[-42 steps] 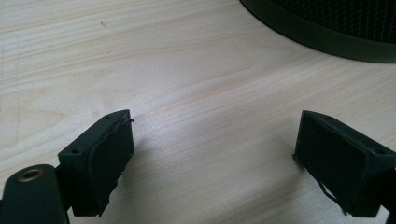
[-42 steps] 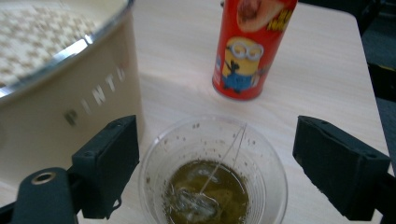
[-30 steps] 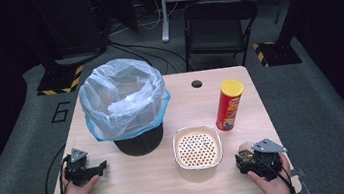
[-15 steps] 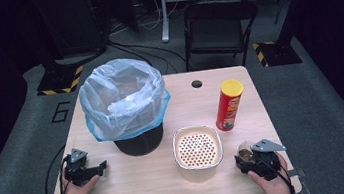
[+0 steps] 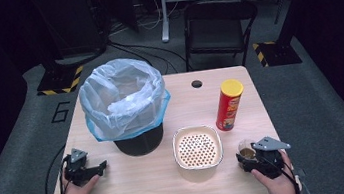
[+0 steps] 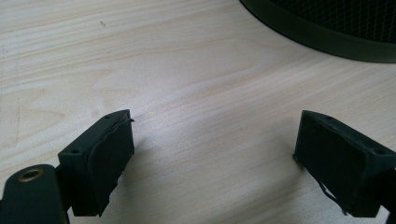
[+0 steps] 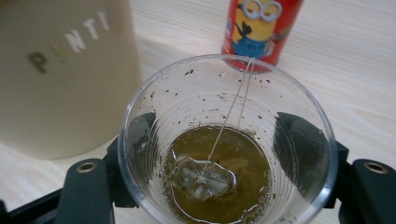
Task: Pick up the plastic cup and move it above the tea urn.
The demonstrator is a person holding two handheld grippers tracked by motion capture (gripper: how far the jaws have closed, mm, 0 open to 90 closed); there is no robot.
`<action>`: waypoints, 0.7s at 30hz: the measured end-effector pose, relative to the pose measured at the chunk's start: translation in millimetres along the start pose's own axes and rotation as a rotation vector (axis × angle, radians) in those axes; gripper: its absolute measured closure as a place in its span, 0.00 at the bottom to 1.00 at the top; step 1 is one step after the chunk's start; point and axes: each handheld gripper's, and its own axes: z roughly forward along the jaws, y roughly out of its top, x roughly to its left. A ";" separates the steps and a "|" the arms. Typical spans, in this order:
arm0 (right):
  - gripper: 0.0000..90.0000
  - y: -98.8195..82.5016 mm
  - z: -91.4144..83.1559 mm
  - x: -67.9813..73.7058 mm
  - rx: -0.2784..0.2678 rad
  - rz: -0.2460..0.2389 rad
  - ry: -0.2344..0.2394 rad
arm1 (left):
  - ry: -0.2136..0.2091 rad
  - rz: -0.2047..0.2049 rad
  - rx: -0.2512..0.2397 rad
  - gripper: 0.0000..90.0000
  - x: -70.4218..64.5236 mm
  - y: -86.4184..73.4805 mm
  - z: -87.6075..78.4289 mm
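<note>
Right gripper view: right gripper [image 7: 228, 163] just closing, pads against clear cup [image 7: 228, 140] (tea bag inside), gripped upright against spills; left gripper [image 6: 224, 158] wide open, empty.

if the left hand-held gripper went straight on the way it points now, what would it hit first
Most likely the black mesh bin lined with a pale blue plastic bag. The left hand-held gripper stands open over bare light wooden table, and the bin's base lies ahead, a little to one side, so it might only graze it.
</note>
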 end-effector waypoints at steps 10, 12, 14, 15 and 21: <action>0.37 61.7 -26.5 5.1 -0.048 -0.173 0.132 | 0.000 0.000 0.000 0.13 0.0 0.0 0.0; 0.38 86.3 -34.1 8.0 -0.062 -0.251 0.175 | 0.000 0.000 0.000 0.13 0.0 0.0 0.0; 0.38 93.7 -35.2 9.1 -0.066 -0.281 0.190 | 0.000 0.000 0.000 0.13 0.0 0.0 0.0; 0.38 100.7 -35.9 11.0 -0.071 -0.308 0.200 | 0.000 0.000 0.000 0.13 0.0 0.0 0.0; 0.39 135.1 -35.2 25.8 -0.120 -0.418 0.257 | 0.000 0.000 0.000 0.13 0.0 0.0 0.0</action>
